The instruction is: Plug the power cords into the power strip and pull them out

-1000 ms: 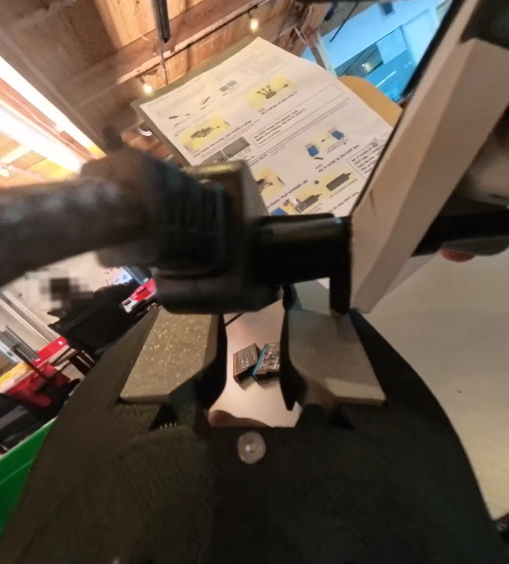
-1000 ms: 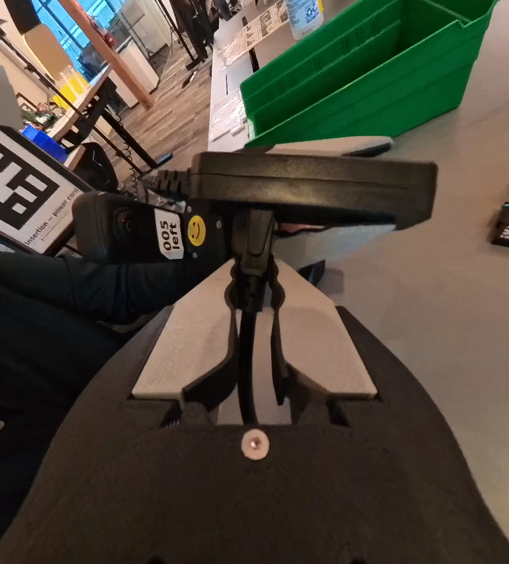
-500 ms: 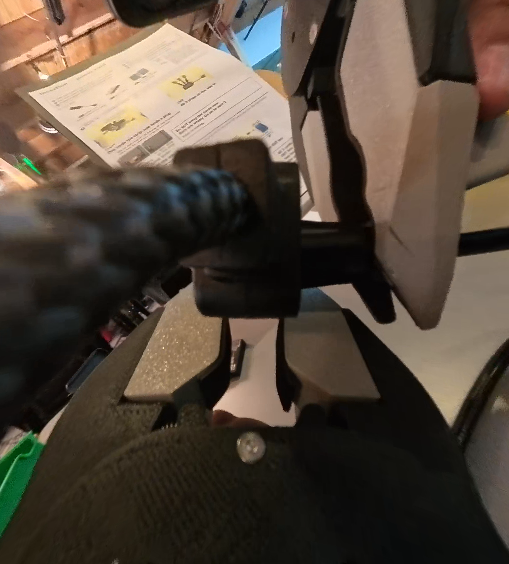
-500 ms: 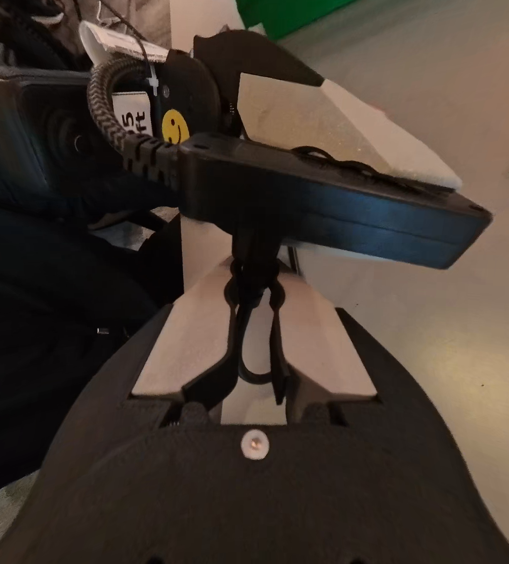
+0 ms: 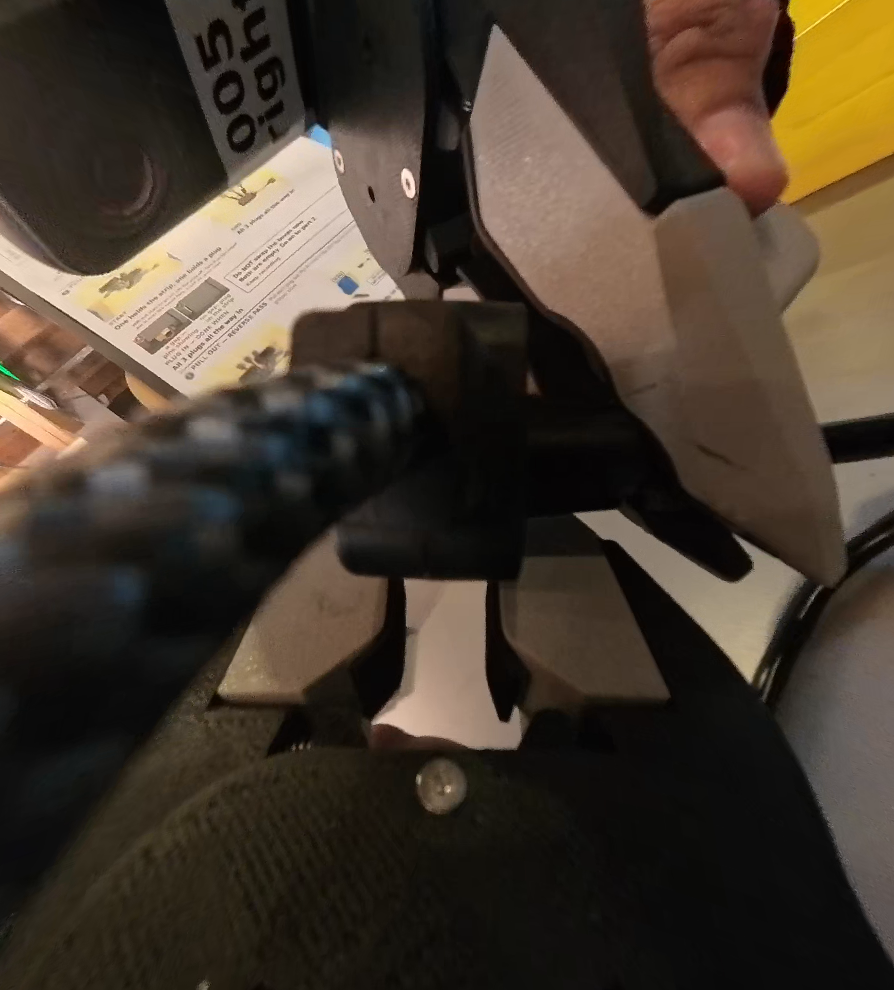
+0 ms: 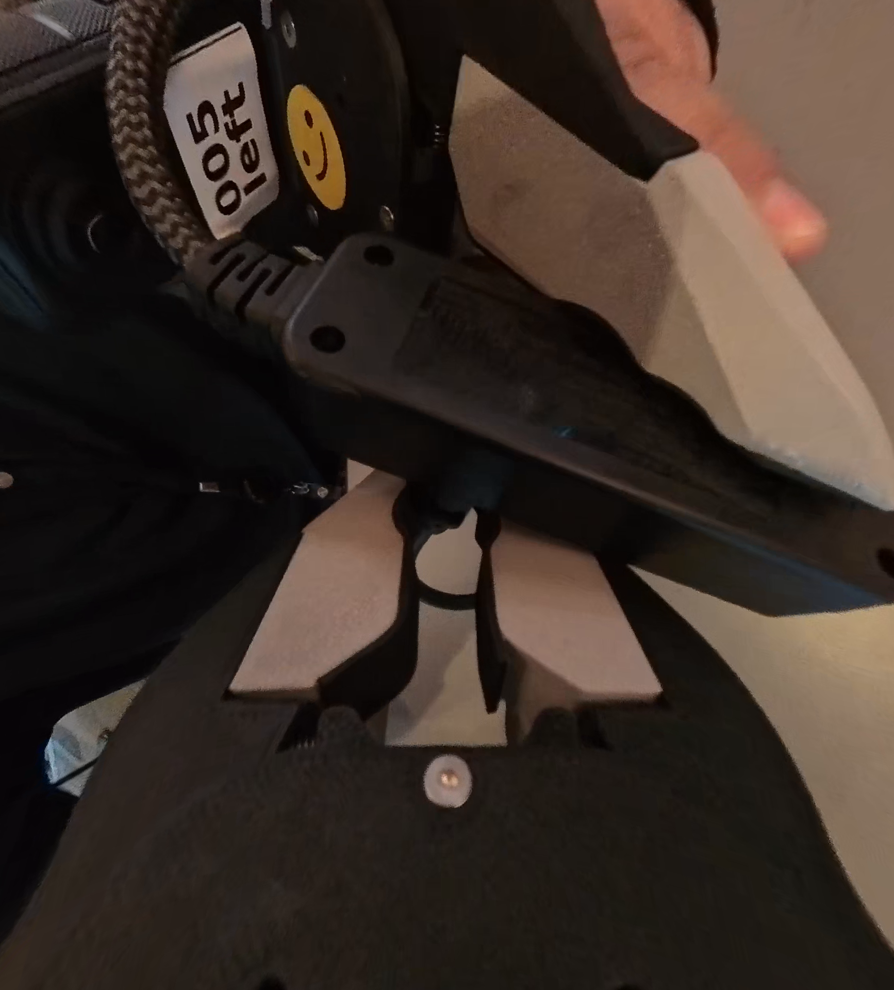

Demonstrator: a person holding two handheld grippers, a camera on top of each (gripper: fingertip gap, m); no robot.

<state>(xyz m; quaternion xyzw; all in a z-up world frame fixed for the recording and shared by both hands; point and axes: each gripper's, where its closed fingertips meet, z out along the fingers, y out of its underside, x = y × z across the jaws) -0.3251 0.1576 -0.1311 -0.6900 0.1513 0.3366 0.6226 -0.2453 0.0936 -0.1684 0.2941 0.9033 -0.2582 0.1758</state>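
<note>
In the left wrist view my left gripper (image 5: 445, 578) is shut on the black power strip (image 5: 434, 455), seen end-on. The strip's braided cord (image 5: 220, 482) runs blurred towards the camera. A black plug (image 5: 584, 466) sits in the strip's right face, between the grey fingers (image 5: 702, 375) of my right gripper. In the right wrist view my right gripper (image 6: 447, 530) is shut on that plug (image 6: 453, 495), under the tilted power strip (image 6: 595, 428). The left gripper's grey finger (image 6: 755, 321) lies behind the strip. The plug's thin cord (image 6: 445, 600) loops between my right fingers.
A printed instruction sheet (image 5: 252, 278) stands behind the strip. Black cables (image 5: 809, 605) trail over the pale table (image 5: 862, 750) at right. A yellow surface (image 5: 862, 80) is at the far right. A hand (image 5: 712, 96) holds the right gripper, another hand (image 6: 745, 160) the left.
Both grippers and the strip have turned together. The strip now tilts down to the right and shows its underside. The right gripper looms closer. The green bin has left view. The plug stays in the strip.
</note>
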